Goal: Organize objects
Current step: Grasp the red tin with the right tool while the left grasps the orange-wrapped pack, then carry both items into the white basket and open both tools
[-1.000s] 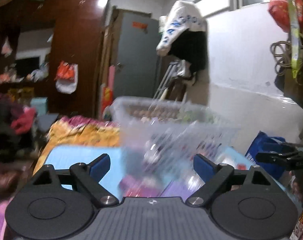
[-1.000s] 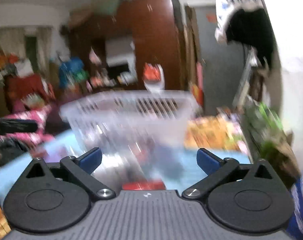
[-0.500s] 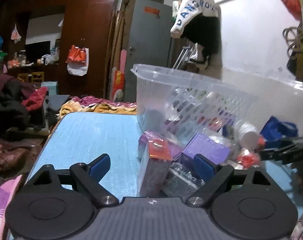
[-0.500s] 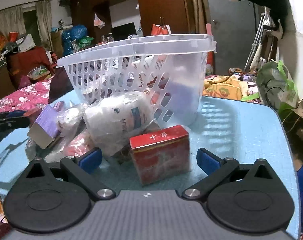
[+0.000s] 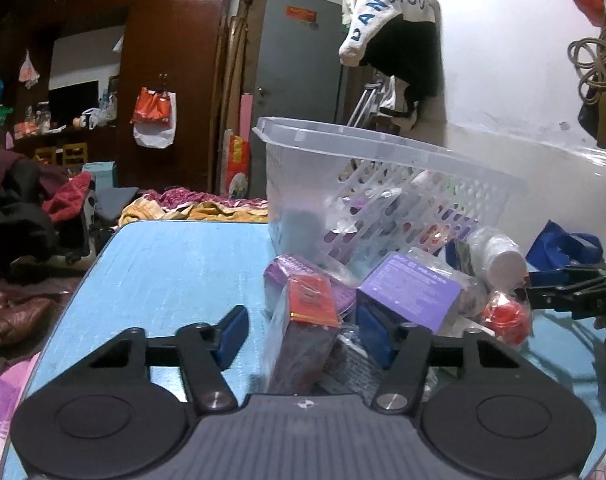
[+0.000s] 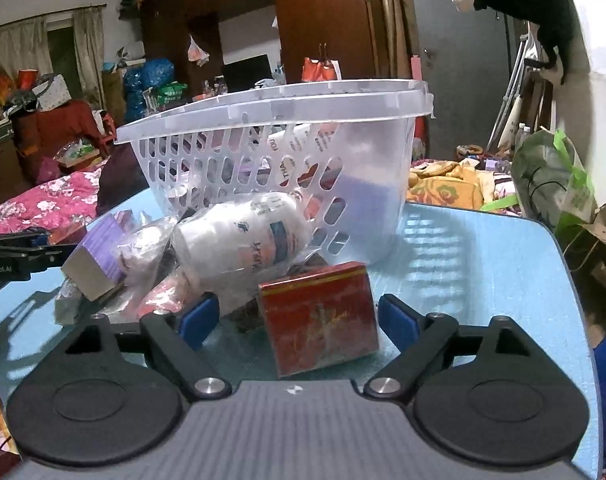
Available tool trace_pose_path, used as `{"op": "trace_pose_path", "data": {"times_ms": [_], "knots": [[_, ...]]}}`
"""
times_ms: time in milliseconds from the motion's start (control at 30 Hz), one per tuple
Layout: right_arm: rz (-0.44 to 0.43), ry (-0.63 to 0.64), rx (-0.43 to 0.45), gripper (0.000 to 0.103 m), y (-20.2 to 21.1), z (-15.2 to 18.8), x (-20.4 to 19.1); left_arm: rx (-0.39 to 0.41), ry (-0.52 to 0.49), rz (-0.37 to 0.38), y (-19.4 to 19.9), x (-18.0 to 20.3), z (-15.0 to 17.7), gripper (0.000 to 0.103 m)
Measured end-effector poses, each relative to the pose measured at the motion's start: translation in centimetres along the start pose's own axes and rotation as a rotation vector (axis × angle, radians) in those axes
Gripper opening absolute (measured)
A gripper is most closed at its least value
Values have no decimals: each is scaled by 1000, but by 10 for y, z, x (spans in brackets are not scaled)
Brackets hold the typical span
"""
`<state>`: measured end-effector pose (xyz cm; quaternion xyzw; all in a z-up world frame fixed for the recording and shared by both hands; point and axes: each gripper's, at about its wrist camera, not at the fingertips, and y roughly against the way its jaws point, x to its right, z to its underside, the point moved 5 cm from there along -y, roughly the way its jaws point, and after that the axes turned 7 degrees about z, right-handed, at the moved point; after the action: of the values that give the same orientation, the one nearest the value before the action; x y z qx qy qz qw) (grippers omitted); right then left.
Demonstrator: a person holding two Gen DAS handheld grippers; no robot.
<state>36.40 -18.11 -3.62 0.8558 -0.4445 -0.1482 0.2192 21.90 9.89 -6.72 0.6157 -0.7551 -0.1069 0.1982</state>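
Note:
A clear plastic basket (image 5: 383, 184) stands on the blue table (image 5: 171, 264), with several packaged items piled against its near side. My left gripper (image 5: 303, 334) is open, its jaws either side of a wrapped box with a red-orange top (image 5: 307, 332); a purple box (image 5: 411, 292) lies beside it. My right gripper (image 6: 299, 320) is open around a red box (image 6: 319, 316). The basket (image 6: 287, 152) stands behind it, and a white bottle in plastic wrap (image 6: 243, 240) lies against the basket. The right gripper shows at the left wrist view's right edge (image 5: 571, 292).
The table's left edge (image 5: 87, 276) drops to a cluttered floor with clothes. A white wall (image 5: 523, 92) is behind the basket. A green bag (image 6: 551, 184) stands off the table's far right corner. A red wrapped item (image 5: 507, 316) lies near the pile.
Both grippers have moved forward toward the pile. The left jaws have narrowed around the red-topped box, and the right jaws have narrowed around the red box.

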Motion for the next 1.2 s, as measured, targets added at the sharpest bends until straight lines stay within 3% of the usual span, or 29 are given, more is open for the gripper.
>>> {"op": "trace_pose_path", "data": {"times_ms": [33,100,133,233,533,1000,1200], "knots": [[2,-2,6,84,2,0,0,8,5,14,2,-1,0,47],[2,-5,23,64,5,0,0,25,14,20,4,-3,1,43],[10,-9,32,64,7,0,1,35,25,24,6,-4,1,36],[27,-8,60,64,12,0,1,58,61,37,8,-9,1,34],[48,-14,117,63,21,-2,2,115,68,37,15,-11,-2,33],[67,-30,226,63,37,-3,1,134,70,28,16,-12,-1,33],[112,-28,335,63,55,-2,-2,207,62,24,29,-11,-4,32]]}}
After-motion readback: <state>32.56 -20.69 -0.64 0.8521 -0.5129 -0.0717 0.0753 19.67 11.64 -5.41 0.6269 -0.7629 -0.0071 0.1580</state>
